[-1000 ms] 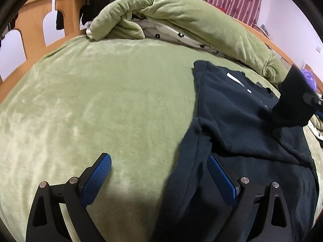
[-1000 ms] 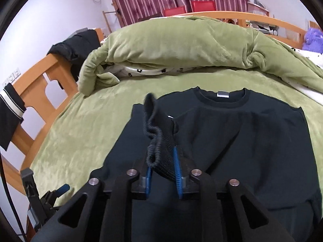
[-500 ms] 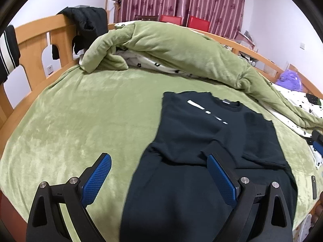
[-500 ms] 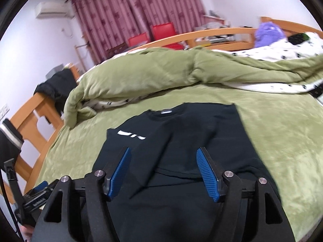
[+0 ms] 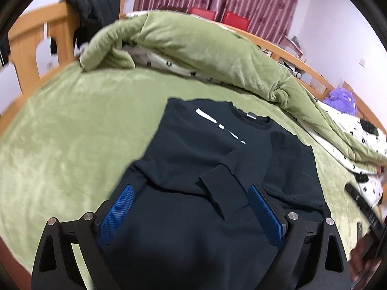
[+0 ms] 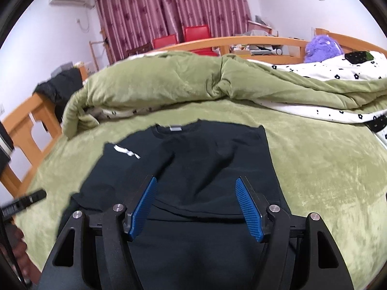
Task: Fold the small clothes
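The dark sweatshirt (image 5: 205, 159) lay flat on the green blanket (image 5: 72, 125) of the bed, neck toward the bunched quilt (image 5: 193, 46), with one sleeve (image 5: 222, 188) folded across the chest, its cuff near the middle of the body. The left gripper (image 5: 191, 215) hung over the lower body of the garment with jaws spread wide and nothing between them; the right gripper (image 6: 197, 205) was likewise released and empty above the lower body. Judged from this layout, the step in hand was the next fold, probably the right side or the hem. To do it well, each gripper should close on a single clean edge, take both layers together, and carry the fold straight so that the laid sleeve is not dragged. The hem was hidden beneath both grippers. Whether the second sleeve was already folded could not be told against the dark cloth. Motion blur softened the bed edges.
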A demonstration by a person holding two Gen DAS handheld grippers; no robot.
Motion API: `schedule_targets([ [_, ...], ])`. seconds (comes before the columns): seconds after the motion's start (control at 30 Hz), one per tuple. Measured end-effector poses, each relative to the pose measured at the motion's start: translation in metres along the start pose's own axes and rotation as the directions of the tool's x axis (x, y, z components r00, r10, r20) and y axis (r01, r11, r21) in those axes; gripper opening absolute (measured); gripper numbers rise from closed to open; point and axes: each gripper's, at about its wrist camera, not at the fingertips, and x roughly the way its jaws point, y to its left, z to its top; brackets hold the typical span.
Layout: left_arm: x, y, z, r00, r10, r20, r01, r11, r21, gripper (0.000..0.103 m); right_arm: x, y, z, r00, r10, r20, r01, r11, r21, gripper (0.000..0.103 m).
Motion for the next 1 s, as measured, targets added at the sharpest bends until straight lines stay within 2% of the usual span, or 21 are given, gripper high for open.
schedule_targets([
  [0.07, 0.026, -0.001, -0.004, 0.999, -0.029, -0.026, 0.028, 0.999, -0.031, 0.089, 0.017, -0.013, -0.012, 1.0, 0.014, -0.009, -0.014, 1.0, 0.008, 0.067],
  [0.13, 0.053, -0.005, -0.006, 0.996, -0.046, -0.072, 0.042, 0.998, -0.055, 0.083, 0.033, -0.026, -0.016, 0.999, -0.01, -0.048, 0.013, 0.998, 0.066, 0.067],
  [0.2, 0.076, -0.008, -0.007, 0.993, -0.059, -0.099, 0.053, 0.996, -0.066, 0.08, 0.041, -0.04, -0.015, 0.997, 0.055, -0.047, -0.05, 0.993, 0.109, 0.067],
  [0.37, 0.121, -0.012, -0.014, 0.989, -0.064, -0.135, 0.055, 0.996, -0.068, 0.08, 0.058, -0.045, -0.015, 0.999, 0.016, -0.038, -0.013, 0.998, 0.069, 0.067],
  [0.4, 0.131, -0.012, -0.015, 0.987, -0.055, -0.15, 0.045, 0.996, -0.072, 0.079, 0.064, -0.044, -0.016, 0.999, 0.012, -0.048, -0.01, 0.999, 0.053, 0.067],
  [0.47, 0.14, -0.013, -0.016, 0.986, -0.063, -0.157, 0.051, 0.995, -0.08, 0.069, 0.076, -0.043, -0.019, 0.997, 0.005, -0.077, -0.002, 0.999, 0.035, 0.067],
  [0.5, 0.14, -0.014, -0.016, 0.987, -0.078, -0.141, 0.068, 0.995, -0.075, 0.059, 0.081, -0.043, -0.022, 0.996, 0.01, -0.087, -0.007, 0.999, 0.031, 0.067],
  [0.53, 0.137, -0.015, -0.015, 0.987, -0.103, -0.125, 0.096, 0.993, -0.062, 0.038, 0.087, -0.042, -0.025, 0.995, 0.011, -0.096, -0.008, 1.0, 0.027, 0.067],
  [0.57, 0.135, -0.016, -0.013, 0.986, -0.112, -0.12, 0.108, 0.993, -0.044, 0.027, 0.096, -0.042, -0.028, 0.993, 0.002, -0.115, 0.0, 1.0, 0.022, 0.067],
  [0.6, 0.133, -0.017, -0.01, 0.989, -0.098, -0.111, 0.097, 0.995, -0.02, 0.007, 0.102, -0.042, -0.031, 0.991, 0.0, -0.133, 0.003, 1.0, 0.021, 0.067],
  [0.67, 0.122, -0.017, 0.003, 0.993, -0.102, -0.066, 0.103, 0.995, 0.01, 0.007, 0.113, -0.041, -0.036, 0.987, 0.01, -0.161, -0.007, 1.0, 0.019, 0.067],
  [0.73, 0.113, -0.013, 0.018, 0.994, -0.103, -0.026, 0.104, 0.995, 0.012, 0.007, 0.12, -0.037, -0.039, 0.986, -0.014, -0.164, 0.012, 1.0, -0.012, 0.067],
  [0.9, 0.1, 0.0, 0.07, 0.995, -0.058, 0.081, 0.058, 0.998, 0.008, 0.007, 0.122, -0.027, -0.044, 0.987, -0.057, -0.152, 0.044, 0.995, -0.084, 0.07],
  [1.0, 0.109, 0.006, 0.096, 0.994, 0.008, 0.113, -0.009, 1.0, 0.012, 0.007, 0.126, -0.03, -0.044, 0.985, -0.063, -0.16, 0.05, 0.995, -0.083, 0.07],
])
